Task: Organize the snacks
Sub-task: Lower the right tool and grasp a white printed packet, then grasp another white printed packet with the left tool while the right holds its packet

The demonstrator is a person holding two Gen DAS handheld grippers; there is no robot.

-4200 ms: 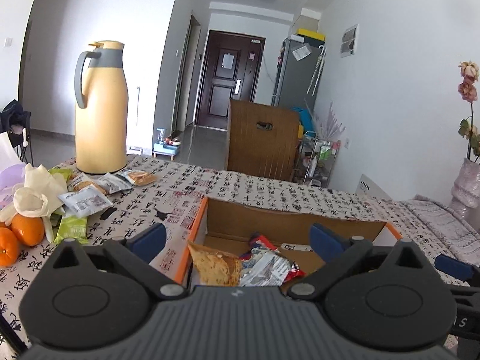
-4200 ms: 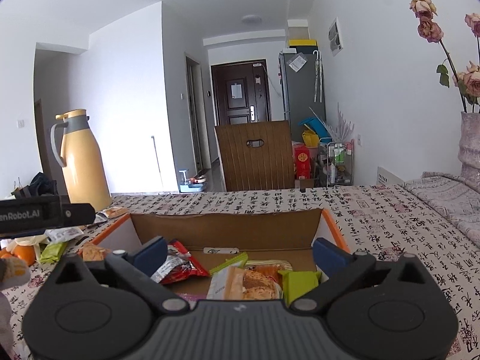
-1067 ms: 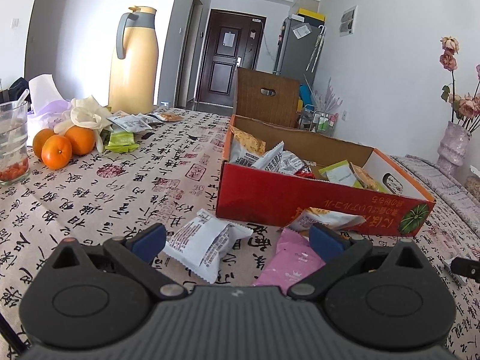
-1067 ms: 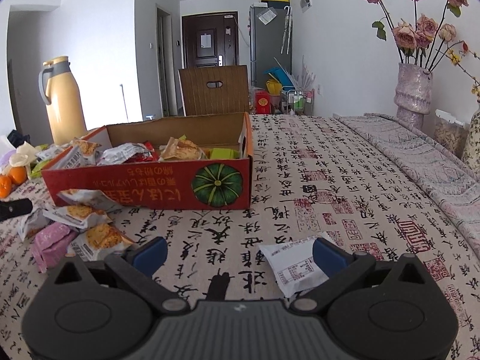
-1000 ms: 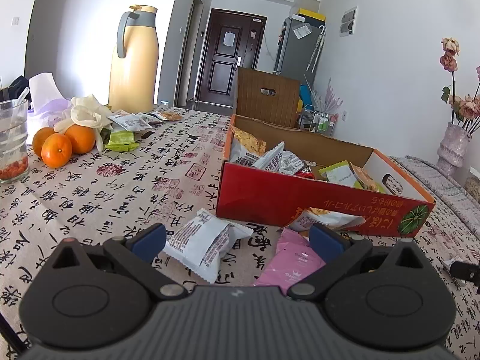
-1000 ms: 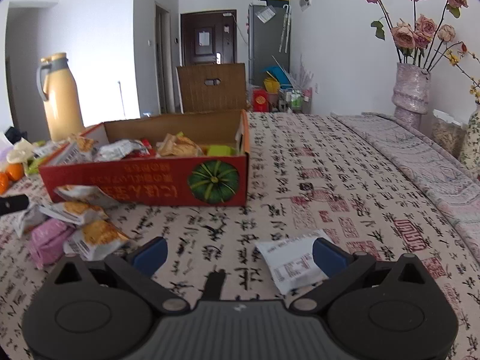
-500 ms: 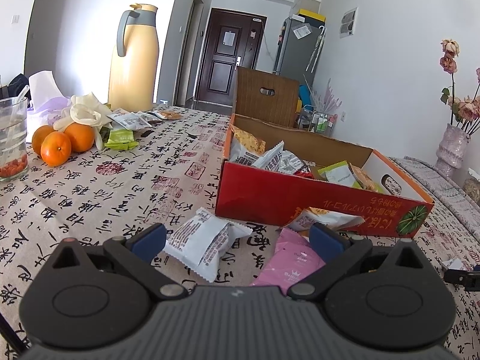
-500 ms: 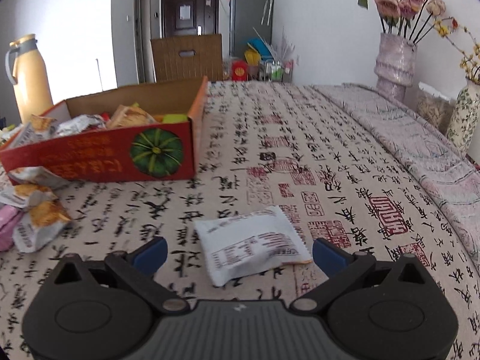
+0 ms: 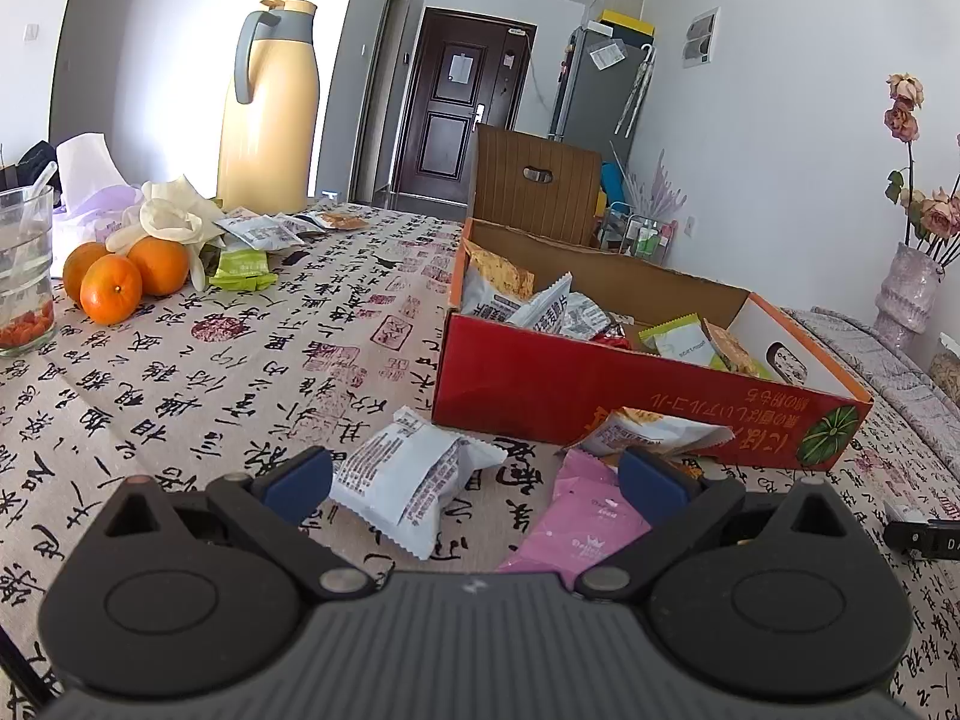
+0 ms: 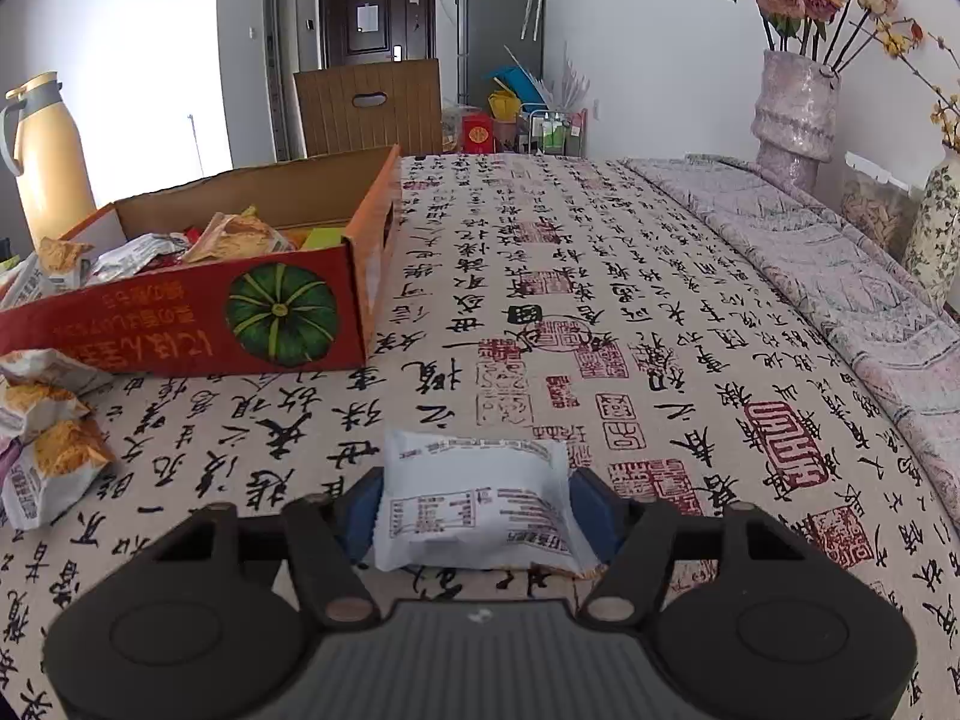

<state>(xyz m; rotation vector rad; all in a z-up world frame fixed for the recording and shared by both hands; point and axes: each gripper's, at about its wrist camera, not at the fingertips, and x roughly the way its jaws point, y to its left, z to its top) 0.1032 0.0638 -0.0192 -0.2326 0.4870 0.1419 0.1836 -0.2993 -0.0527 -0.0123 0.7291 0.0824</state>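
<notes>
A: Item one, my right claw (image 10: 477, 507)?

B: Low over the bench (image 10: 660, 312), jaws closing. A white packet (image 10: 474, 504) lies flat on the cloth between the blue pads (image 10: 363, 510). The pads stand right at its two side edges; whether they press yet I cannot tell.

A: Item two, my left claw (image 9: 474, 480)?

B: Jaws wide apart, nothing held. Between and just beyond its pads lie a white pack (image 9: 414, 474) and a pink pack (image 9: 579, 519), both loose on the bench, touching neither pad as far as I can see.

A: Item three, the box (image 9: 600, 384)?

B: Red outside, plain card inside, a green pumpkin printed on its front wall. Open at the top, holding several snack packs: silver, green, orange-printed. It stands left of and well beyond the white packet in the right view.

A: Item four, loose stock at the box?

B: One orange-printed pack (image 9: 648, 432) against the front wall, next to the pink pack. In the right view, two or three more of that kind lie heaped at the left edge (image 10: 48, 456).

A: Item five, far end of the bench?

B: Yellow flask (image 9: 273, 108), upright. Three oranges (image 9: 117, 276) in a cluster, a green pack (image 9: 240, 267) beside them, more white packs (image 9: 264, 234) behind. A glass (image 9: 21, 276) at the left edge. A vase (image 10: 795, 114) with roses on the right.
</notes>
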